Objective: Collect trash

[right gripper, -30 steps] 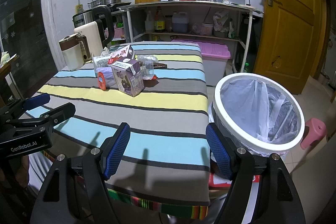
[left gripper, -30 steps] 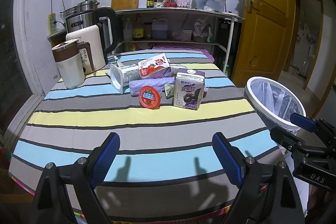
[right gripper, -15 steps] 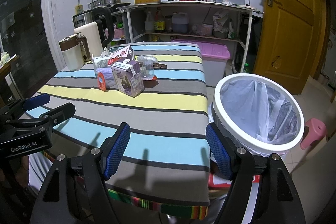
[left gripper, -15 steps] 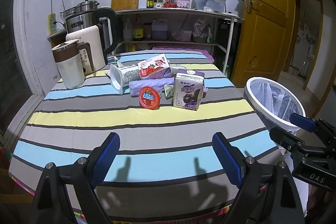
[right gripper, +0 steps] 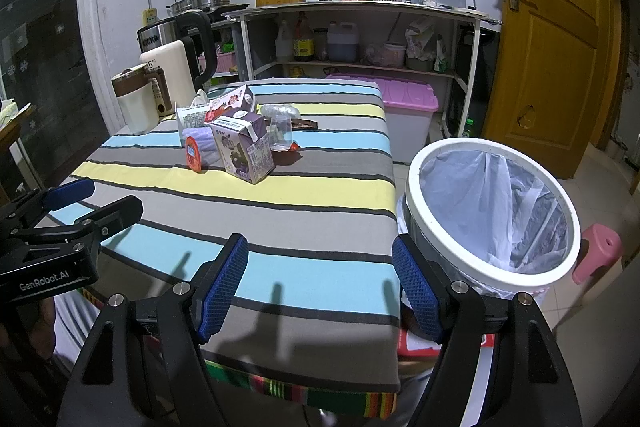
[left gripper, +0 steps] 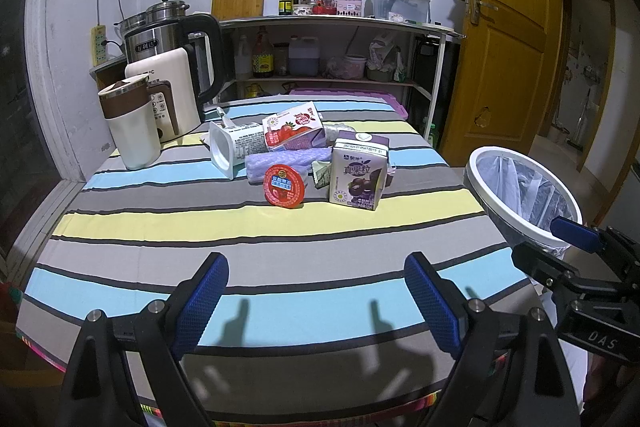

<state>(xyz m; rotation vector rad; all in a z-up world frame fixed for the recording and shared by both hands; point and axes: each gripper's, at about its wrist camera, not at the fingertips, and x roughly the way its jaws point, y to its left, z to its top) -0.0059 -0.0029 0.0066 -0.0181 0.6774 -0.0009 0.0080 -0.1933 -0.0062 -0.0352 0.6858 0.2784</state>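
Note:
Trash lies in a cluster mid-table: a purple grape drink carton standing upright, a red-lidded jelly cup, a strawberry carton, a white yogurt cup on its side, a purple wrapper and a clear plastic cup. A white bin with a clear liner stands off the table's right edge. My left gripper is open and empty over the near table edge. My right gripper is open and empty near the table's front right corner, beside the bin.
A striped cloth covers the table. A white and brown jug and kettles stand at the back left. A shelf unit, a pink storage box, a wooden door and a pink stool lie beyond.
Both grippers have drifted back very slightly from the trash cluster; otherwise nothing has moved.

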